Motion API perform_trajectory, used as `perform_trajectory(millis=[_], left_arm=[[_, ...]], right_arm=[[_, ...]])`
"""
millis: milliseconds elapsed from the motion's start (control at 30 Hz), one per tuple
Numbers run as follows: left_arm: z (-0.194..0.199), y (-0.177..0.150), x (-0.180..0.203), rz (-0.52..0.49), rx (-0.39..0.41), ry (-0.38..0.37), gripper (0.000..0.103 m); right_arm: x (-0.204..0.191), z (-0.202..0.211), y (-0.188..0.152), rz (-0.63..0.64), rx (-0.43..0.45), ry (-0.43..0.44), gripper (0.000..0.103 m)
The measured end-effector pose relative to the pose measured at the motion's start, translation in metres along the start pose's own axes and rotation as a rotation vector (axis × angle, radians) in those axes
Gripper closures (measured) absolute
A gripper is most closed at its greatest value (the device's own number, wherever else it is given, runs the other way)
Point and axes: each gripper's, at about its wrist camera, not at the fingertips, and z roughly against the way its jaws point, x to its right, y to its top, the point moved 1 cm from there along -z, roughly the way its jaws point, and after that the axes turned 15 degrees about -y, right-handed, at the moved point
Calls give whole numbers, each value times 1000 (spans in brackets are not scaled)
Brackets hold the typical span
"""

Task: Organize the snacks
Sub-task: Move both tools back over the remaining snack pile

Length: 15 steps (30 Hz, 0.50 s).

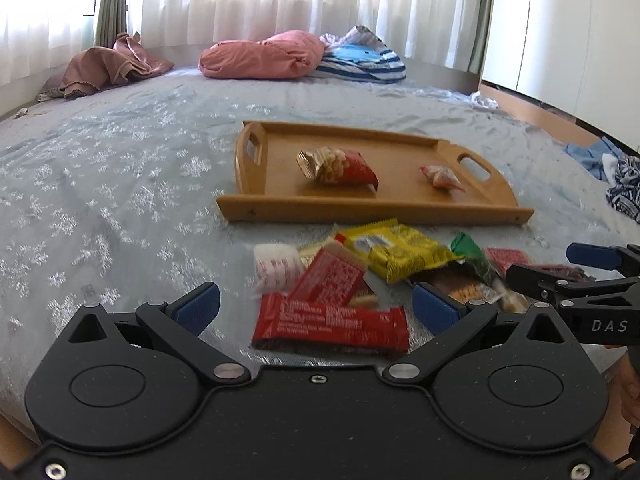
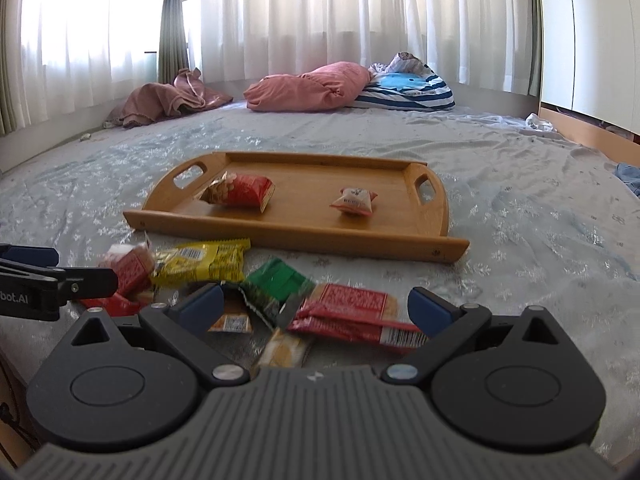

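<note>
A wooden tray (image 1: 372, 210) (image 2: 296, 236) lies on the bed and holds a red peanut packet (image 1: 338, 166) (image 2: 240, 190) and a small white-and-red packet (image 1: 442, 178) (image 2: 354, 201). A pile of snack packets lies in front of it: a yellow one (image 1: 400, 250) (image 2: 200, 260), a green one (image 2: 276, 280), several red ones (image 1: 332, 322) (image 2: 352, 314). My left gripper (image 1: 316, 304) is open over the red bar at the pile's left. My right gripper (image 2: 316, 304) is open over the pile's right part, and also shows in the left wrist view (image 1: 560, 264).
A pink pillow (image 1: 264, 56) (image 2: 308, 88), a striped blue cushion (image 1: 364, 60) (image 2: 404, 88) and brown cloth (image 1: 108, 66) lie at the far side by the curtains. Blue clothes (image 1: 612, 168) lie at the right edge of the bed.
</note>
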Motion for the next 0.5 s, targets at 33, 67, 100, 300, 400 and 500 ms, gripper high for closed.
perform_trajectory(millis=[33, 67, 100, 300, 400, 500], left_arm=[[-1, -1, 1, 0, -2, 3, 0], [-2, -2, 2, -2, -5, 8, 0], [-2, -3, 2, -6, -7, 13, 0], [-8, -11, 9, -35, -29, 33, 1], [-13, -14, 11, -42, -43, 42, 1], [-17, -16, 11, -35, -49, 43, 6]], right_arm=[[-1, 0, -1, 3, 0, -6, 0], [-1, 0, -2, 6, 1, -13, 0], [-1, -1, -2, 6, 2, -19, 0], [10, -11, 0, -11, -16, -128, 0], [20, -18, -3, -27, -46, -154, 0], [28, -26, -7, -52, -79, -171, 0]])
